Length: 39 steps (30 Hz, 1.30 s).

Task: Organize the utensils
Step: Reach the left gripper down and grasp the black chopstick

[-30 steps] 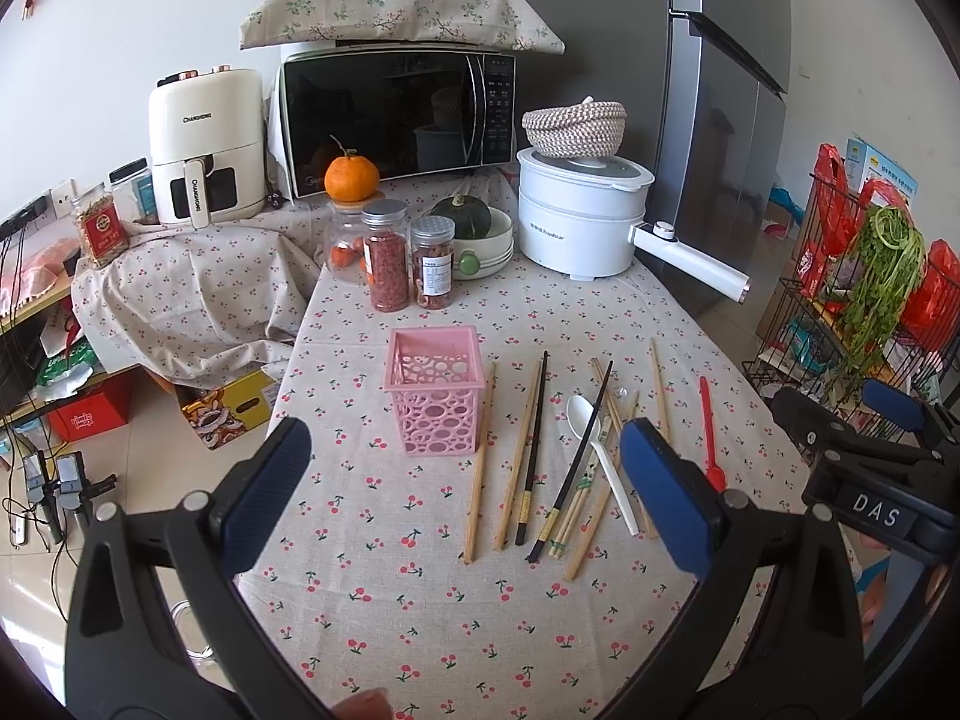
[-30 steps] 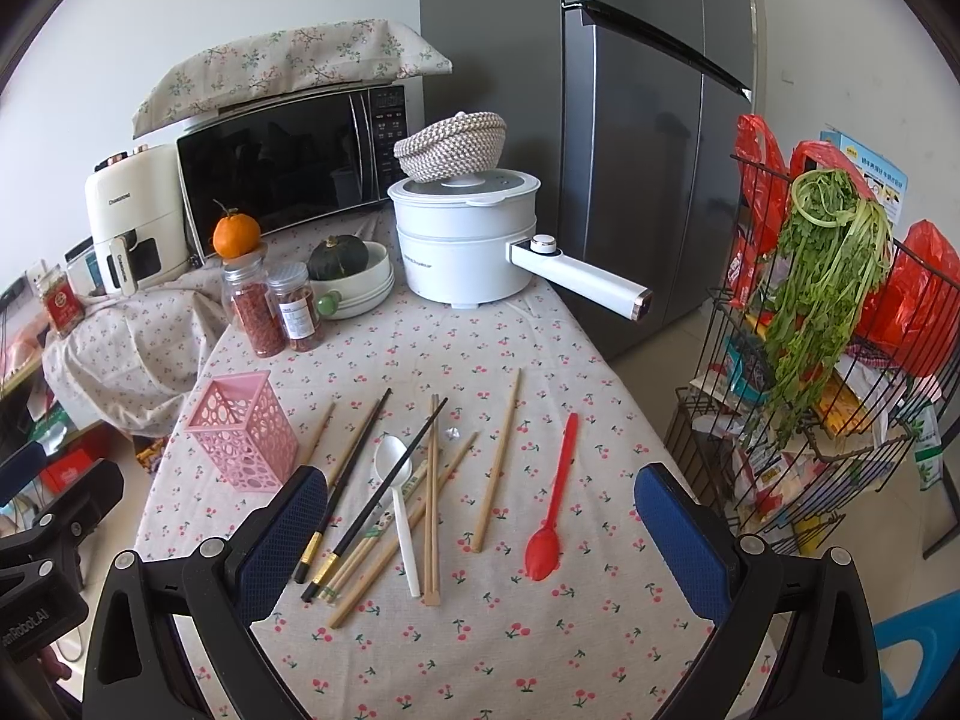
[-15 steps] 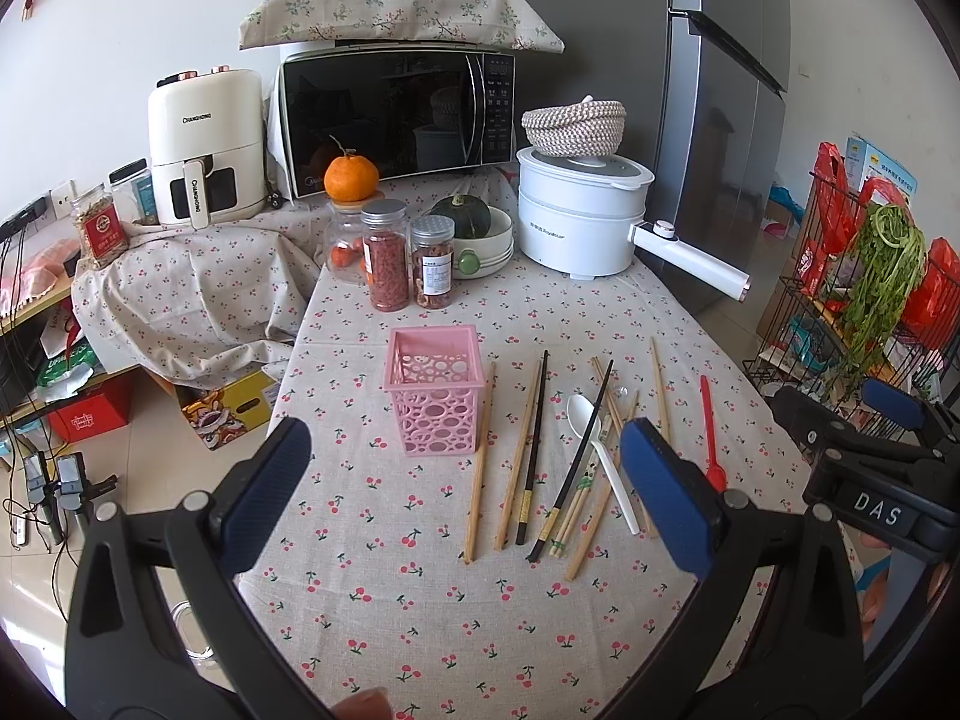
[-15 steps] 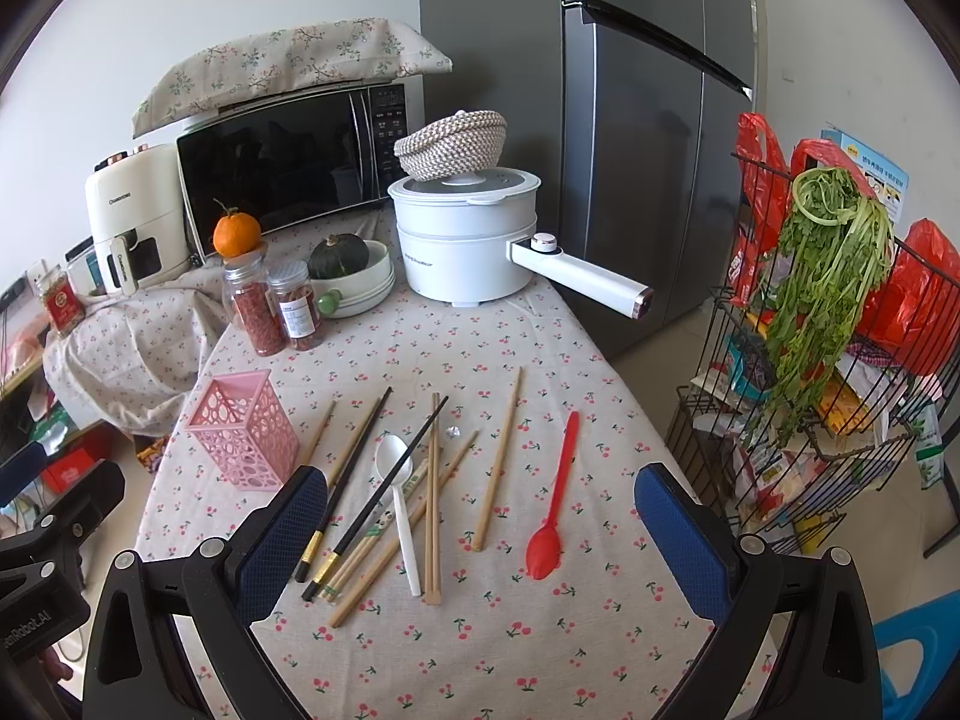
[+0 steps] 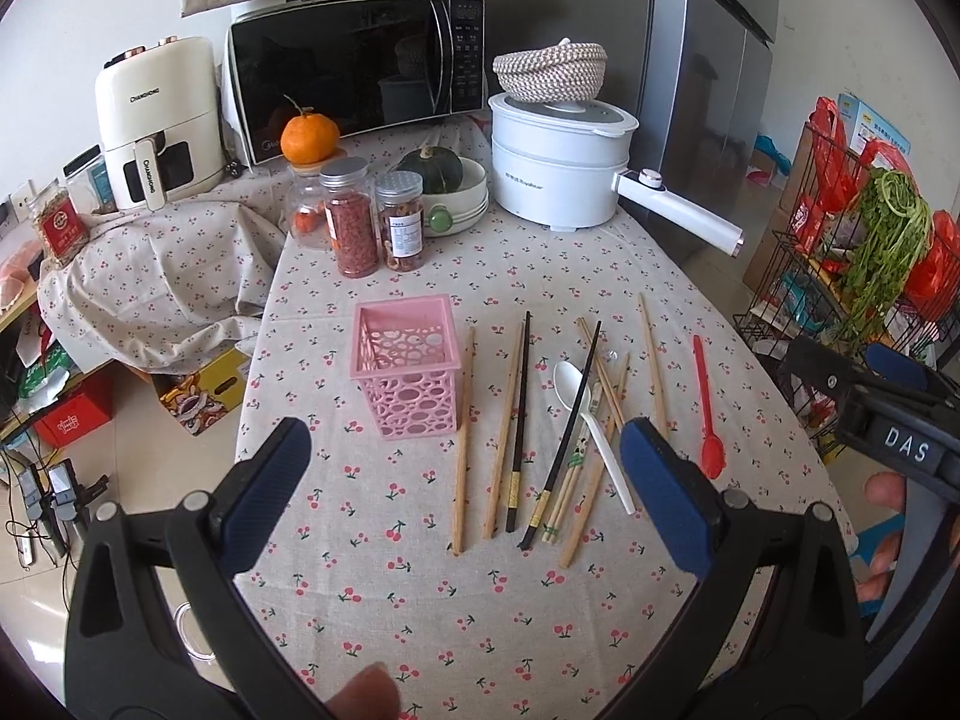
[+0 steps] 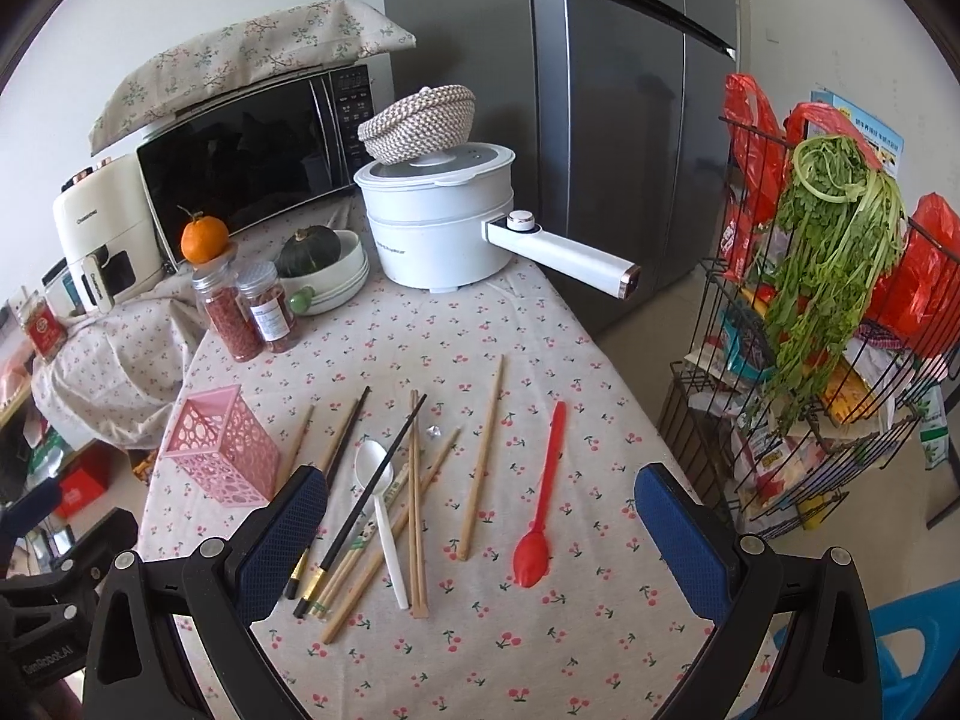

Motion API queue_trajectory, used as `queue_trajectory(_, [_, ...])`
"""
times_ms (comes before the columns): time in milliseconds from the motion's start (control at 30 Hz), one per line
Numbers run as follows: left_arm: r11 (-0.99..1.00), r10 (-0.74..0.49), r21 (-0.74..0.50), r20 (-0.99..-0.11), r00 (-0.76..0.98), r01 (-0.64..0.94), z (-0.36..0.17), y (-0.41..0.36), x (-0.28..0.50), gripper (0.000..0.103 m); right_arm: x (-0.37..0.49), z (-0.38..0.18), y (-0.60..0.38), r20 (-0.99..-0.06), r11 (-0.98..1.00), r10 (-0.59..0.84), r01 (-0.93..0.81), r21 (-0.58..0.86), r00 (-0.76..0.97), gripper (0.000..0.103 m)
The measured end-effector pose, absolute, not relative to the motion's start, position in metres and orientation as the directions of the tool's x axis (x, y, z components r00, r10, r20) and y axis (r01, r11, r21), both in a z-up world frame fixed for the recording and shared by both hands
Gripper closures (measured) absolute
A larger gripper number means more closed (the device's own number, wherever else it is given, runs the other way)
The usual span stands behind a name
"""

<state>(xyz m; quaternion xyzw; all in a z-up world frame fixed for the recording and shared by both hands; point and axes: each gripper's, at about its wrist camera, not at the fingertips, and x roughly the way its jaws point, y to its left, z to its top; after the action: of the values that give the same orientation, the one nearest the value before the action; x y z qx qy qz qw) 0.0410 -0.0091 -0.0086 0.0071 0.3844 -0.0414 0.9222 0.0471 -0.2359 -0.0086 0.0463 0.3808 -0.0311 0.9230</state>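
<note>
Nothing has shifted over the last second: my left tongs [image 5: 465, 468] and right tongs [image 6: 480, 516] still hover released above the surface [image 5: 420, 600]. Beyond them the chopsticks [image 5: 461, 438], white spoon [image 5: 567, 381] and red spoon [image 6: 540, 504] lie loose; the pink holder [image 5: 408, 381] stands empty, so sorting hasn't begun.

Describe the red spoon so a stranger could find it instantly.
Start at the white electric pot at the table's far end, then come toward the near edge, past the scattered chopsticks. The red spoon lies alone on their right, the only red utensil.
</note>
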Motion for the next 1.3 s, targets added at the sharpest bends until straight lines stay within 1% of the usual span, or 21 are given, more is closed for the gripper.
queue_trajectory(100, [0.994, -0.107, -0.062, -0.739, 0.665, 0.091, -0.008, -0.011, 0.057, 0.001, 0.068, -0.008, -0.242, -0.748, 0.991, 0.003, 0.095, 0.089, 0.664, 0.000])
queue_trajectory(233, [0.978, -0.200, -0.120, -0.784, 0.588, 0.172, -0.018, -0.026, 0.082, 0.002, 0.098, -0.018, -0.253, -0.800, 0.989, 0.006, 0.113, 0.092, 0.600, 0.000])
queue_trajectory(333, [0.962, -0.248, -0.144, -0.819, 0.517, 0.233, -0.031, -0.048, 0.103, 0.010, 0.112, -0.037, -0.271, -0.832, 0.979, 0.022, 0.157, 0.130, 0.554, 0.000])
queue_trajectory(400, [0.953, -0.257, -0.140, -0.844, 0.472, 0.269, -0.041, -0.064, 0.120, 0.021, 0.120, -0.052, -0.284, -0.857, 0.974, 0.039, 0.170, 0.147, 0.514, 0.000])
queue_trajectory(433, [0.950, -0.254, -0.131, -0.855, 0.452, 0.284, -0.046, -0.073, 0.129, 0.024, 0.122, -0.059, -0.289, -0.866, 0.974, 0.047, 0.170, 0.150, 0.497, 0.000])
queue_trajectory(500, [0.943, -0.245, -0.115, -0.876, 0.416, 0.313, -0.060, -0.087, 0.147, 0.038, 0.128, -0.071, -0.298, -0.883, 0.975, 0.049, 0.171, 0.145, 0.466, 0.000])
queue_trajectory(533, [0.941, -0.241, -0.113, -0.886, 0.397, 0.320, -0.067, -0.093, 0.156, 0.043, 0.130, -0.076, -0.302, -0.890, 0.975, 0.051, 0.171, 0.143, 0.453, 0.000])
queue_trajectory(567, [0.939, -0.240, -0.116, -0.894, 0.378, 0.324, -0.075, -0.098, 0.164, 0.052, 0.133, -0.081, -0.306, -0.895, 0.974, 0.056, 0.174, 0.146, 0.442, 0.000])
queue_trajectory(600, [0.938, -0.239, -0.120, -0.903, 0.356, 0.325, -0.084, -0.103, 0.172, 0.058, 0.135, -0.085, -0.310, -0.899, 0.971, 0.062, 0.181, 0.154, 0.433, 0.000])
queue_trajectory(633, [0.938, -0.236, -0.123, -0.911, 0.337, 0.324, -0.092, -0.107, 0.180, 0.061, 0.136, -0.089, -0.314, -0.903, 0.969, 0.073, 0.185, 0.165, 0.423, 0.000])
queue_trajectory(700, [0.942, -0.224, -0.126, -0.926, 0.303, 0.312, -0.108, -0.114, 0.193, 0.073, 0.140, -0.095, -0.318, -0.908, 0.966, 0.098, 0.181, 0.185, 0.408, 0.000])
queue_trajectory(800, [0.946, -0.204, -0.114, -0.938, 0.281, 0.304, -0.123, -0.122, 0.207, 0.079, 0.144, -0.099, -0.319, -0.910, 0.966, 0.110, 0.173, 0.193, 0.401, 0.000])
queue_trajectory(1067, [0.952, -0.124, -0.048, -0.964, 0.235, 0.303, -0.147, -0.139, 0.227, 0.082, 0.153, -0.106, -0.318, -0.915, 0.958, 0.149, 0.175, 0.228, 0.376, 0.000])
queue_trajectory(1167, [0.956, -0.111, -0.043, -0.969, 0.220, 0.291, -0.152, -0.138, 0.229, 0.094, 0.153, -0.107, -0.316, -0.915, 0.959, 0.151, 0.170, 0.228, 0.373, 0.000])
queue_trajectory(1300, [0.951, -0.132, -0.051, -0.959, 0.252, 0.305, -0.139, -0.133, 0.218, 0.095, 0.155, -0.107, -0.315, -0.917, 0.959, 0.152, 0.169, 0.227, 0.369, 0.000])
